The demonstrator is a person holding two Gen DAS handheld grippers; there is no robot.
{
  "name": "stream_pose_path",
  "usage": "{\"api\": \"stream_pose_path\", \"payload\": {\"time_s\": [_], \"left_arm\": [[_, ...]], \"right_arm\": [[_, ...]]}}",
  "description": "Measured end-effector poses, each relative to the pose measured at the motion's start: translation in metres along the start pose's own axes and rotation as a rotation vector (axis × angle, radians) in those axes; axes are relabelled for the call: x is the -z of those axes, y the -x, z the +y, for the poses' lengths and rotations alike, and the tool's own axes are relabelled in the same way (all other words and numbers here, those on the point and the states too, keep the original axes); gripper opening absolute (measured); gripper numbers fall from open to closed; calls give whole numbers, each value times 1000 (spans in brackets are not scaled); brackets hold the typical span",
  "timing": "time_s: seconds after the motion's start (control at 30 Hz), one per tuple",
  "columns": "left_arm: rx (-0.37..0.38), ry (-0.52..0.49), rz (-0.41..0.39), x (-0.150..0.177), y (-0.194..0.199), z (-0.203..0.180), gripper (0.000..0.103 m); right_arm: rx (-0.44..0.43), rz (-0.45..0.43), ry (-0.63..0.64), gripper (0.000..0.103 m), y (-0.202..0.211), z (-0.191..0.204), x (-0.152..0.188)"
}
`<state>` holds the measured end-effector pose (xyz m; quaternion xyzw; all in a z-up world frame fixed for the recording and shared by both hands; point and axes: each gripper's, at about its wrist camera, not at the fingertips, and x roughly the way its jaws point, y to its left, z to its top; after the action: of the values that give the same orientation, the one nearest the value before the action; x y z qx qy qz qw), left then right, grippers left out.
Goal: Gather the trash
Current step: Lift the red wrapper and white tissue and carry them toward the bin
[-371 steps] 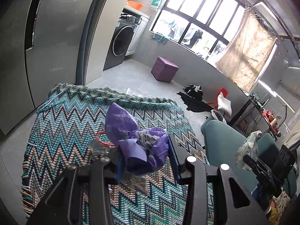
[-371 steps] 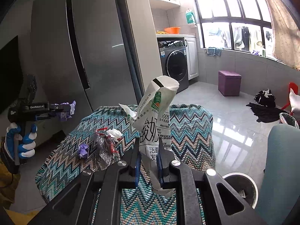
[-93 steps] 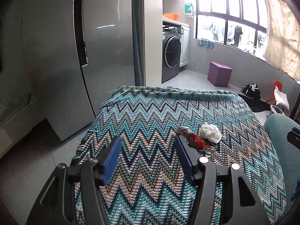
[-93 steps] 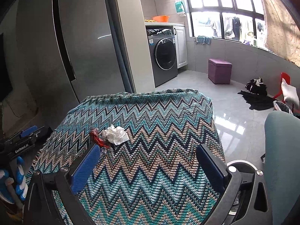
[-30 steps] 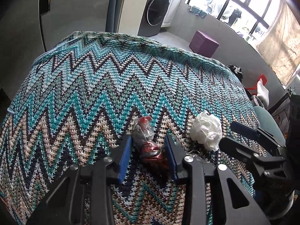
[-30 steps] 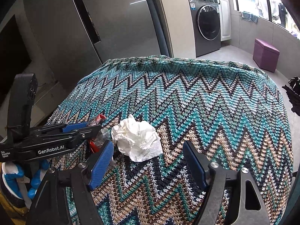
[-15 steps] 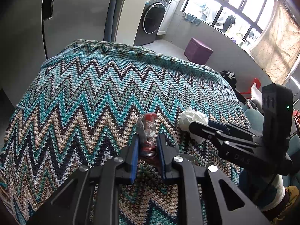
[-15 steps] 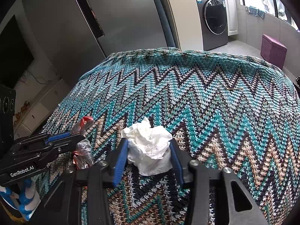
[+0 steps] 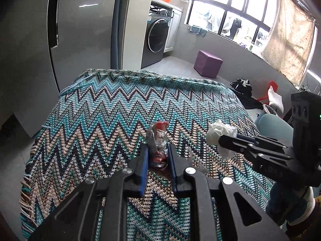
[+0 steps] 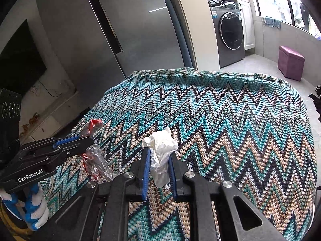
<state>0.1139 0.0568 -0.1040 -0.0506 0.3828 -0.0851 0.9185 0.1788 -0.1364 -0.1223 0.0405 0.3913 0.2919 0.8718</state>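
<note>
My left gripper (image 9: 158, 155) is shut on a crumpled clear-and-red plastic wrapper (image 9: 158, 138) and holds it above the zigzag-patterned blanket (image 9: 112, 112). My right gripper (image 10: 159, 161) is shut on a crumpled white tissue (image 10: 161, 146) and holds it above the same blanket (image 10: 230, 124). In the right wrist view the left gripper (image 10: 88, 140) sits at the left with the wrapper (image 10: 94, 156) hanging from it. In the left wrist view the right gripper (image 9: 220, 138) sits at the right with the tissue (image 9: 218, 133).
A grey fridge (image 9: 80, 30) stands behind the blanket-covered table. A washing machine (image 9: 157, 38) and a purple stool (image 9: 208, 64) are further back. Dark clothes (image 9: 242, 88) lie on the floor. A teal chair (image 9: 274, 122) is at the right.
Both grippers have lifted from the blanket, the left with the wrapper and the right with the tissue. A second ago both were open around these items.
</note>
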Motion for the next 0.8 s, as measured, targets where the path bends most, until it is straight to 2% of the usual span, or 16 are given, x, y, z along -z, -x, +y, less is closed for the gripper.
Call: {"api": "stream_pose_path", "payload": {"time_s": [0.4, 0.8], "left_arm": [[-94, -153, -150, 10, 67, -57, 17], [-115, -231, -280, 17, 113, -82, 17]], "right_arm": [[53, -158, 25, 16, 119, 27, 33], [139, -262, 8, 16, 188, 42, 54]]}}
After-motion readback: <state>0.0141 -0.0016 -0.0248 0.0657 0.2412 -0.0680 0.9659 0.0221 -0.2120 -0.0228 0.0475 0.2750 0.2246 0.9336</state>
